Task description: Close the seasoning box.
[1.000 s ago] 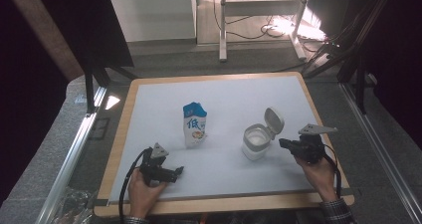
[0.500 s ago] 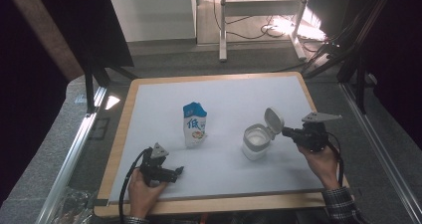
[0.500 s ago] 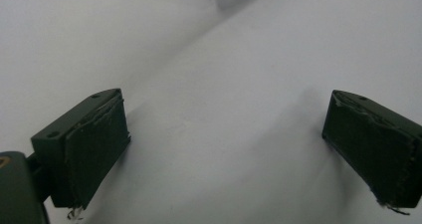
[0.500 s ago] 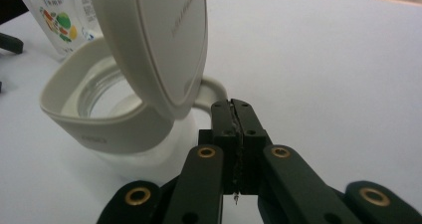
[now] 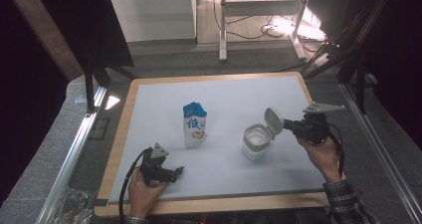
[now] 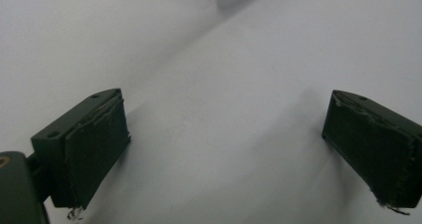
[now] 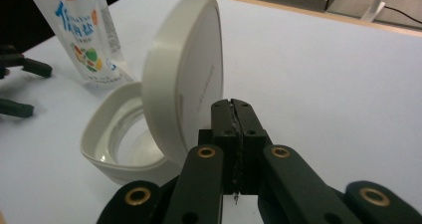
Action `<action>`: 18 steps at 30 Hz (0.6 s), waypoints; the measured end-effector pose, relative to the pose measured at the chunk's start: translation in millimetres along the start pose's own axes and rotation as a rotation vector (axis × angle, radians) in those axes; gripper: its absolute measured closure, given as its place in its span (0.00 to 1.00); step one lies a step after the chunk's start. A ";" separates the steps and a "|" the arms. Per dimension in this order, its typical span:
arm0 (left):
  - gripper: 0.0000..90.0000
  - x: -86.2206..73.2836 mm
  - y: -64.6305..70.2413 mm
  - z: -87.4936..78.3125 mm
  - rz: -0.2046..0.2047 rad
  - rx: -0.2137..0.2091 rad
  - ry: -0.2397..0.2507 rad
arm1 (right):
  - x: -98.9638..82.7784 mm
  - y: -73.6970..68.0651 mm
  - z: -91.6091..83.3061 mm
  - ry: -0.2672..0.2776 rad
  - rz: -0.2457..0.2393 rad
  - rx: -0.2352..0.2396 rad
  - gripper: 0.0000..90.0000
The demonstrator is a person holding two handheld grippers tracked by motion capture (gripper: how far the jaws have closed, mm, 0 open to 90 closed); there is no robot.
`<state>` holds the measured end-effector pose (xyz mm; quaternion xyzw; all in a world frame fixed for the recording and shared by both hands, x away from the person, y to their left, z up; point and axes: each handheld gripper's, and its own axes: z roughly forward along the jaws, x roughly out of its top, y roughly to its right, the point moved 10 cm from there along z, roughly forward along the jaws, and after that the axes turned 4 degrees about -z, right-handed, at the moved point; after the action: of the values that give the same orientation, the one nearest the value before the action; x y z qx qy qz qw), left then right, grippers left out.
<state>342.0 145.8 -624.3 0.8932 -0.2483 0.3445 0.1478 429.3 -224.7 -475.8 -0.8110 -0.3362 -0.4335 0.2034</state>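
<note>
surface: we are working over a white mat [image 5: 234, 99] on a wood-edged table [image 5: 209, 78] | room: dim, cables on floor [image 5: 259, 30] | left gripper [image 5: 174, 173]: jaws standing wide over bare mat | right gripper [image 7: 234, 107]: jaws pressed together, nothing between, lid [image 7: 186, 69] just beside them

Black two-jaw grippers [image 5: 286, 126] with brass-ringed pivots, grey triangular top plates, trailing black cables; plaid sleeve [image 5: 348, 204].

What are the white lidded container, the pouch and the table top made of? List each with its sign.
White container: looks like glossy moulded plastic, with smooth rounded walls and soft highlights; its hinged lid has the same sheen.
Pouch: thin printed plastic film, probably; it is creased, shiny and stands on its base.
Table top: a matt white sheet with no glare, framed by a wooden-looking edge.
</note>
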 end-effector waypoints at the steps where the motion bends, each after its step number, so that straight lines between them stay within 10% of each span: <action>1: 0.04 0.0 0.1 0.0 -0.001 -0.001 0.000 | 2.5 -1.0 -0.6 0.004 0.003 0.007 0.99; 18: 0.04 0.4 0.1 0.3 -0.001 0.000 0.005 | 10.8 -16.3 10.0 -0.007 -0.025 0.052 0.99</action>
<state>342.3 145.5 -624.2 0.8925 -0.2474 0.3465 0.1486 427.5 -203.2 -471.6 -0.8026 -0.3580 -0.4243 0.2181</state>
